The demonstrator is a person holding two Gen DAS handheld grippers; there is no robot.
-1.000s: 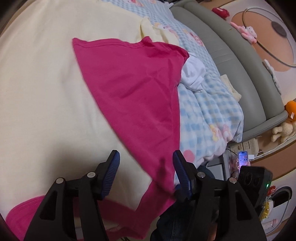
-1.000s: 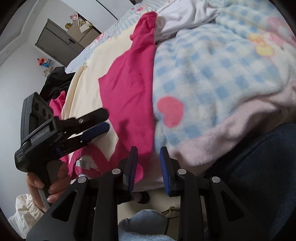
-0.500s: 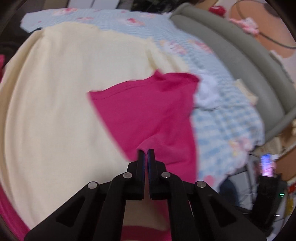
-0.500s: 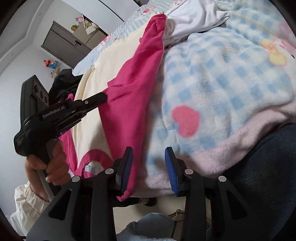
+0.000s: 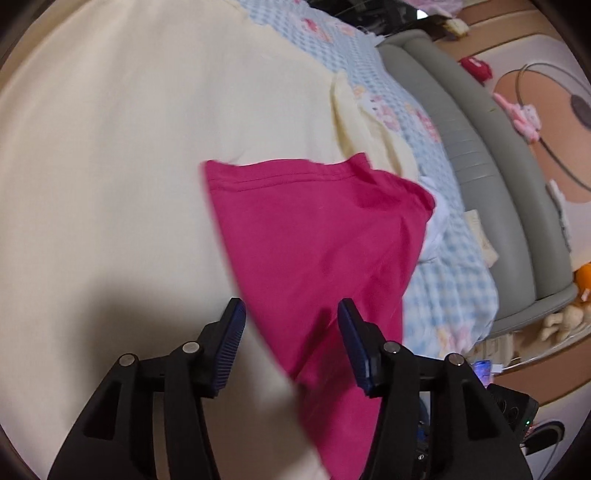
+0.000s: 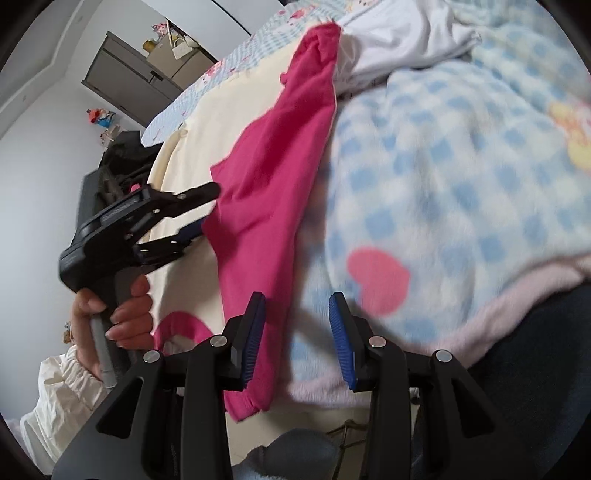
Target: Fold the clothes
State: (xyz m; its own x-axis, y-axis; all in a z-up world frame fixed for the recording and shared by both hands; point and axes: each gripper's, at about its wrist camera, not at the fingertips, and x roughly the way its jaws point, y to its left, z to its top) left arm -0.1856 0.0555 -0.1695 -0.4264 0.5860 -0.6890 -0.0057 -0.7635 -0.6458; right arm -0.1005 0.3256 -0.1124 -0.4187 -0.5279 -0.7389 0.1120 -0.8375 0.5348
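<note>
A bright pink garment [image 5: 314, 240] lies spread on a cream sheet [image 5: 110, 147], its hem toward the far side. My left gripper [image 5: 291, 343] hovers open over its near part, and the fabric runs beneath the gap. In the right wrist view the pink garment [image 6: 273, 166] drapes over the bed's edge. My right gripper [image 6: 297, 336] is open beside its hanging end, left pad close to the cloth. A hand [image 6: 129, 314] holds the left gripper [image 6: 192, 214], open at the garment's left edge.
A fluffy blue checked blanket [image 6: 443, 166] with a red heart lies right of the garment, with a white garment [image 6: 406, 33] at its far end. A grey padded bed frame [image 5: 491, 177] borders the blanket. A grey cabinet [image 6: 136, 85] stands at the far wall.
Half a second ago the left gripper was shut on a pinch of pink fabric; now it is open and the cloth lies flat. The right gripper has opened wider.
</note>
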